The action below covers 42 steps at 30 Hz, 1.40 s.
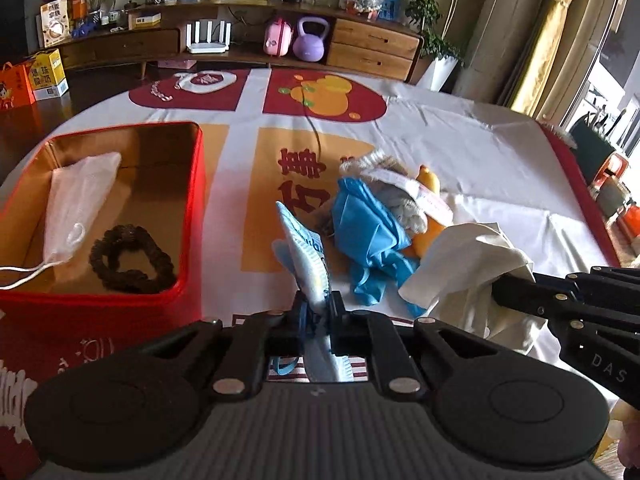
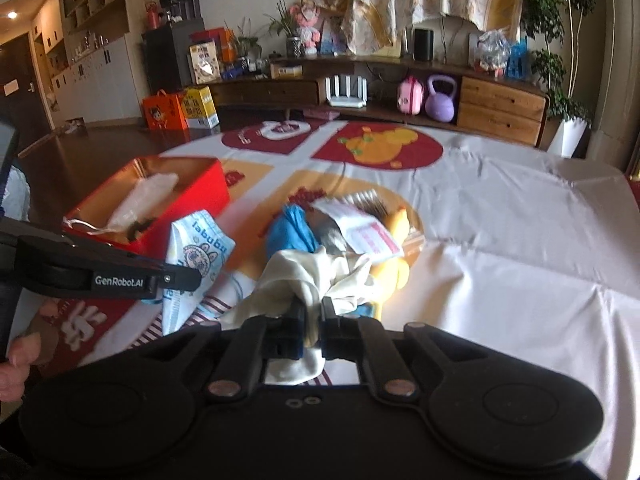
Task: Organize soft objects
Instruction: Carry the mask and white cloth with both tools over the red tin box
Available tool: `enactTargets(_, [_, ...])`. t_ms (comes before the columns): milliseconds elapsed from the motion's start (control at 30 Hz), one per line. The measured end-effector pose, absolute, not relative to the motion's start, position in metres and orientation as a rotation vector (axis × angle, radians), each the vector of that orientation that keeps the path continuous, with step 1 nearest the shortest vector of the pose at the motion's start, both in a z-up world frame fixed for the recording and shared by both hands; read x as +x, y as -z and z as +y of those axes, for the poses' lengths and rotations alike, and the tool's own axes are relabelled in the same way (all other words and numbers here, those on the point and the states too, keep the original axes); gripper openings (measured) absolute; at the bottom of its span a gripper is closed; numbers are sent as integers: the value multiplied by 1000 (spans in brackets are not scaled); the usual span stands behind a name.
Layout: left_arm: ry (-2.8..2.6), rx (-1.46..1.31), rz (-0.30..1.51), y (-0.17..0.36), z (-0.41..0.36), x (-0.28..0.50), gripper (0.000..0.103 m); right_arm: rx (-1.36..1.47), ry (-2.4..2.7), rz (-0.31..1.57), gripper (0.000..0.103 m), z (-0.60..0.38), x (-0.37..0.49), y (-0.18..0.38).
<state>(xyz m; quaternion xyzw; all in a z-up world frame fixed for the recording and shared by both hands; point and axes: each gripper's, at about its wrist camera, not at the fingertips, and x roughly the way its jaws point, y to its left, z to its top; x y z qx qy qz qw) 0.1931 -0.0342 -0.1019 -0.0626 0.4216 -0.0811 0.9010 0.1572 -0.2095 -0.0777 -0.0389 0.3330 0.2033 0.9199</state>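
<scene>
My left gripper (image 1: pixel 318 306) is shut on a light-blue printed face mask (image 1: pixel 306 254), which hangs lifted off the cloth; the same mask (image 2: pixel 196 258) shows beside the left gripper (image 2: pixel 188 278) in the right wrist view. My right gripper (image 2: pixel 314 314) is shut on a cream cloth (image 2: pixel 320 276), also raised; this cloth (image 1: pixel 468 264) and the right gripper (image 1: pixel 500 286) show at the right of the left wrist view. A pile remains on the table: a blue cloth (image 1: pixel 366 228), a yellow plush toy (image 1: pixel 430 182) and a white tagged item (image 2: pixel 362 226).
An open red box (image 1: pixel 192 208) at the left holds a white drawstring pouch (image 1: pixel 78 200) and a dark scrunchie (image 1: pixel 132 260). The table wears a white, red and orange printed cloth (image 1: pixel 460 140). A wooden sideboard (image 1: pixel 372 46) stands behind. A hand (image 2: pixel 16 364) shows at the left edge.
</scene>
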Motion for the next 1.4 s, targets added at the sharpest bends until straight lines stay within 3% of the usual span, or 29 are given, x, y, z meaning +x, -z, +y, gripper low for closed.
enactTargets(733, [166, -113, 762, 27, 1, 156, 10, -136, -512, 586, 6, -158, 127, 4])
enactTargets(1400, [65, -115, 722, 6, 86, 163, 10, -201, -586, 563, 6, -76, 153, -12])
